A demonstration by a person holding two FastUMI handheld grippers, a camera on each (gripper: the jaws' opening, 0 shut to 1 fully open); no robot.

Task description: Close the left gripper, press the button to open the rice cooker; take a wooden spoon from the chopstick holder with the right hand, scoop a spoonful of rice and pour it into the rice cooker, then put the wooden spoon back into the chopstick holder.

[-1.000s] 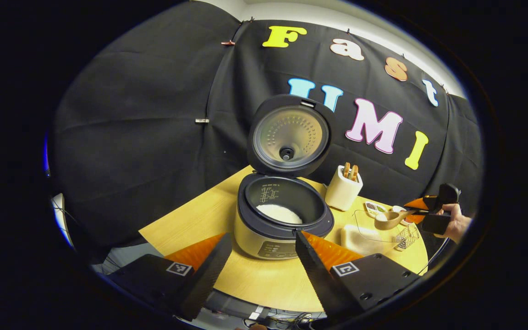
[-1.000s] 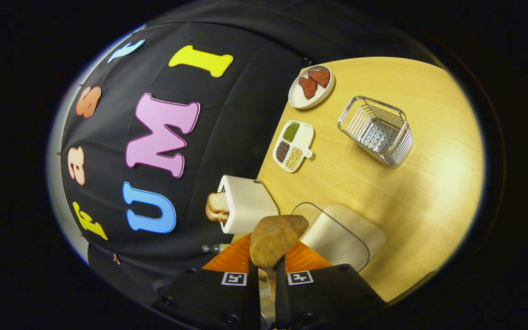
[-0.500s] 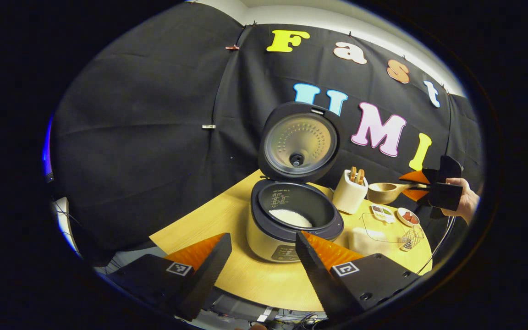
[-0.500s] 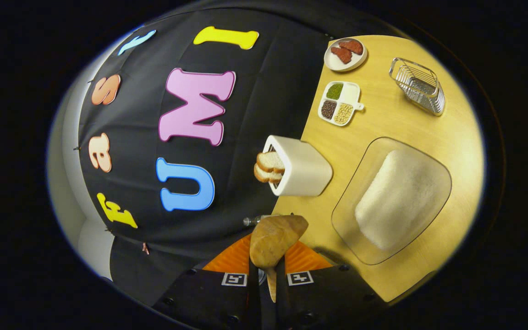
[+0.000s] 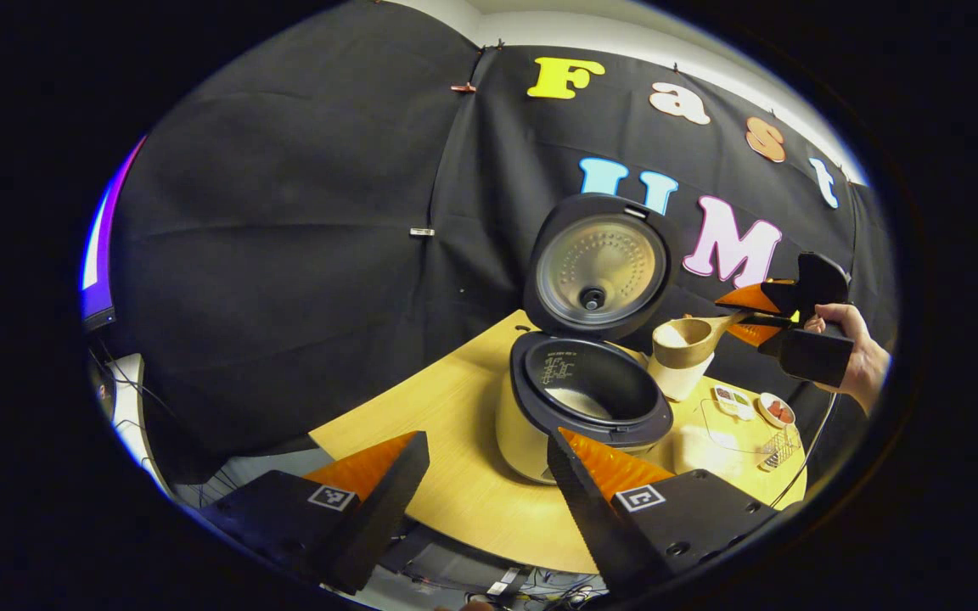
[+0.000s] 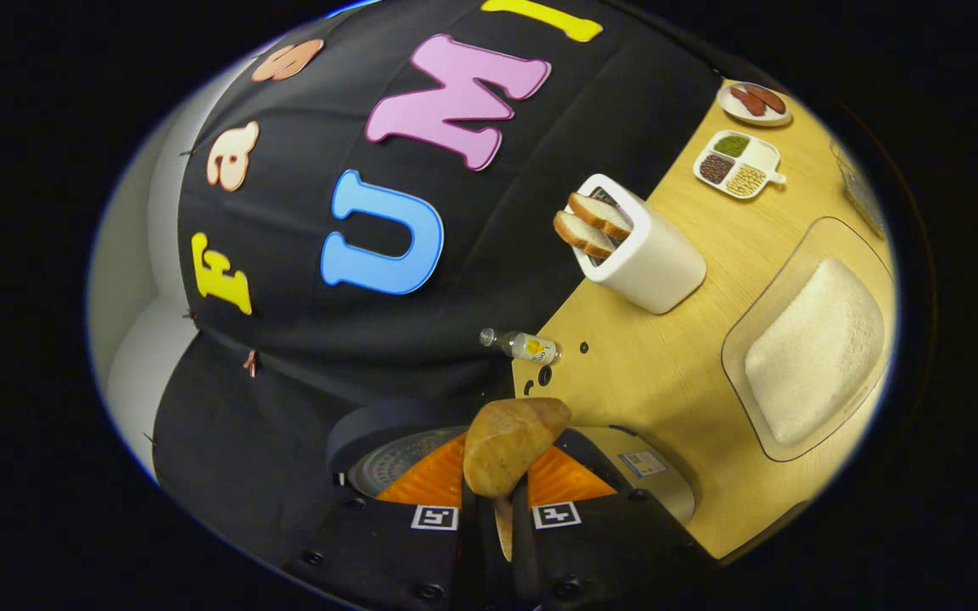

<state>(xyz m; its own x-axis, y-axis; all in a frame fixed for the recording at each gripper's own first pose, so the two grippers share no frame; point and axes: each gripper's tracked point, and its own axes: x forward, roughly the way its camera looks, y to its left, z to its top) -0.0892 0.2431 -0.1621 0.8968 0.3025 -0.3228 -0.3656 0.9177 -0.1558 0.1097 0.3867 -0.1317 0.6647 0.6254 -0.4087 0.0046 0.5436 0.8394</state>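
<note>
A: Starting at the left of the left gripper view — the left gripper (image 5: 480, 475) hangs near the table's front edge, fingers spread wide apart, nothing between them.

B: And just beyond it the rice cooker (image 5: 578, 407), lid (image 5: 601, 265) standing upright, white rice low in the pot.

A: Right of the cooker, the wooden spoon (image 5: 691, 338) is up in the air, its bowl just past the cooker's right rim and in front of the pale chopstick holder (image 5: 677, 380).

B: The right gripper (image 5: 752, 316) has the handle pinched — a hand (image 5: 858, 361) behind it.

A: In the right gripper view both fingers press on the spoon (image 6: 508, 445), and part of the cooker's lid (image 6: 396, 458) shows beneath its bowl.

B: Farther right on the table (image 6: 676, 373), a small bottle (image 6: 527, 345) lying down, the holder (image 6: 646, 246), then the clear tray of rice (image 6: 812, 348) at the far right.
</note>
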